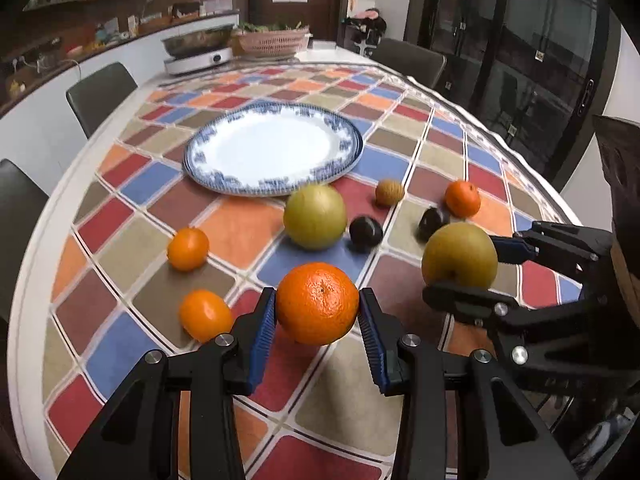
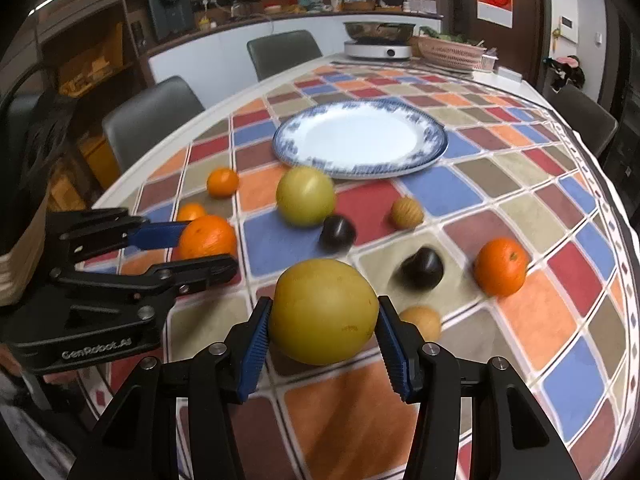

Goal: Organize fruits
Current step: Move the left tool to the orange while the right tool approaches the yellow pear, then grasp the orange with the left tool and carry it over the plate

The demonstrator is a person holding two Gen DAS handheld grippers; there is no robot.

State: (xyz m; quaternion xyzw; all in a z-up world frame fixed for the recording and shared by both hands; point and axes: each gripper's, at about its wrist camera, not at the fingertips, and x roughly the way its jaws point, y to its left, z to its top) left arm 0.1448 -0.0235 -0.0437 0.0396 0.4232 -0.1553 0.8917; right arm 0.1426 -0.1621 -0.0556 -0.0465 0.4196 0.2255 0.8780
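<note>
My left gripper (image 1: 318,312) is shut on a large orange (image 1: 317,303) and holds it above the table. My right gripper (image 2: 323,326) is shut on a yellow-green pear (image 2: 323,311), also lifted; it shows in the left wrist view (image 1: 459,255) too. An empty blue-rimmed white plate (image 1: 224,142) lies beyond. On the checkered cloth lie another pear (image 1: 315,217), two dark plums (image 1: 365,232) (image 1: 432,222), a walnut (image 1: 389,192) and small oranges (image 1: 188,249) (image 1: 205,315) (image 1: 463,198).
A second walnut (image 2: 421,321) lies just right of my right gripper. A hotplate with a pan (image 1: 199,51) and a pink basket (image 1: 273,40) stand at the table's far end. Dark chairs (image 1: 100,94) line the left side and the far right.
</note>
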